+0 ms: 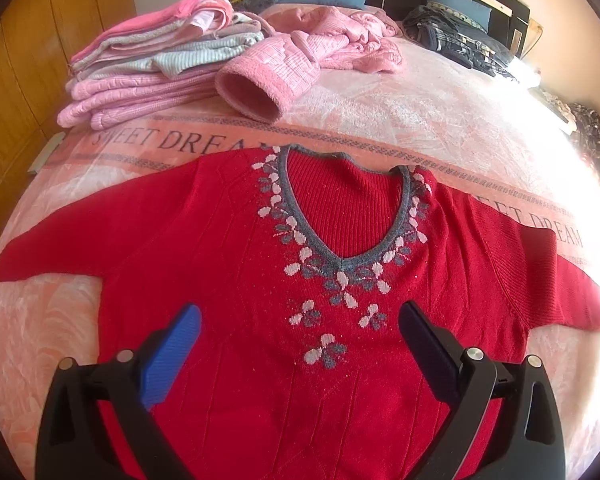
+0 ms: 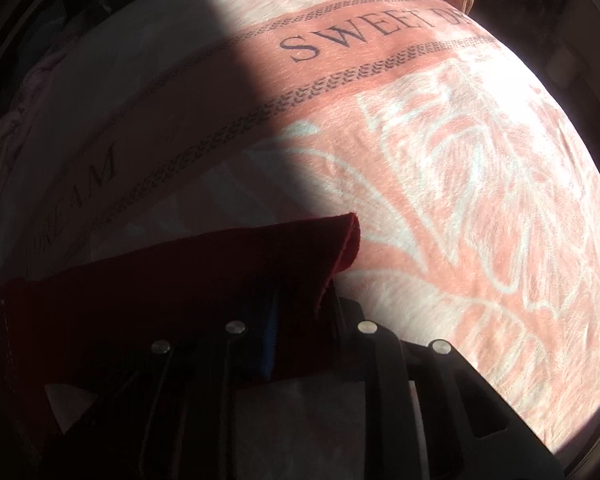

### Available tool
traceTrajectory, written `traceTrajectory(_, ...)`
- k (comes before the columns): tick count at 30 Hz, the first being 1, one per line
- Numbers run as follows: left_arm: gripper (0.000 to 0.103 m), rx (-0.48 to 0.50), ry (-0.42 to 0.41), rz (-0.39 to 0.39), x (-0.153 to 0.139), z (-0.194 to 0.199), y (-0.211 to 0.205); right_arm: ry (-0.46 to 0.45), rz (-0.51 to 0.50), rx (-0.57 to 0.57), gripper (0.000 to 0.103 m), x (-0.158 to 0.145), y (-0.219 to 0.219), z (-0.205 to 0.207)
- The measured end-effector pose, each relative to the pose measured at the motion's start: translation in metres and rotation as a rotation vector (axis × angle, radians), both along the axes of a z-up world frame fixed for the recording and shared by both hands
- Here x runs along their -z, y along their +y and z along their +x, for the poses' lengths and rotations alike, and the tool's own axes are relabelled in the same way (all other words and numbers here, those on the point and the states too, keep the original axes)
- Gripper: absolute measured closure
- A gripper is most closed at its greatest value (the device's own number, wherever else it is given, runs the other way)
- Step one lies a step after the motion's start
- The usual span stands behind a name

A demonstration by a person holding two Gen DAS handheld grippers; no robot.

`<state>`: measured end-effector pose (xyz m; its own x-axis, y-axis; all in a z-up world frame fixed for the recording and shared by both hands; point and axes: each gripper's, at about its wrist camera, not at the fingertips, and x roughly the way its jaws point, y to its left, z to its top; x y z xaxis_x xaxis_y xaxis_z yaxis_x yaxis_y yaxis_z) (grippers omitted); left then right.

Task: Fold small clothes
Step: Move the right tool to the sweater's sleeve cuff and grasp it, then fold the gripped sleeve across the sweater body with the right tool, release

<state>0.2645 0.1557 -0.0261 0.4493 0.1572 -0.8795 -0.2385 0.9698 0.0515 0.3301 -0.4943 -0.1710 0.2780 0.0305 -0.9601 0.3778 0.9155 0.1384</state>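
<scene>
A red knitted sweater with a grey V-neck and white-grey flowers lies flat, front up, on the pink blanket, both sleeves spread out. My left gripper hovers over the chest, open, nothing between its blue pad and dark pad. In the right wrist view, my right gripper is shut on the sweater's right sleeve cuff, which drapes dark red over the fingers in shadow.
A stack of folded pink and grey clothes sits at the far left. A loose pink quilted jacket lies behind the sweater, dark checked clothes far right. A wooden wardrobe flanks the bed on the left.
</scene>
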Motion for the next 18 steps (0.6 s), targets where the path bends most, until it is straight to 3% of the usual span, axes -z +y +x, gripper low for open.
traceTrajectory(8, 0.004, 0.0, 0.002, -0.007, -0.002, -0.007, 0.012, -0.088, -0.004, 0.018, 0.099, -0.036, 0.008, -0.031)
traceTrajectory(14, 0.004, -0.032, -0.005, -0.014, -0.002, 0.0, 0.035, -0.115, -0.047, 0.008, 0.099, -0.074, 0.05, -0.032)
traceTrajectory(18, 0.004, -0.043, -0.001, -0.007, 0.001, 0.006, 0.05, -0.143, -0.05, -0.06, 0.099, -0.093, 0.1, -0.018)
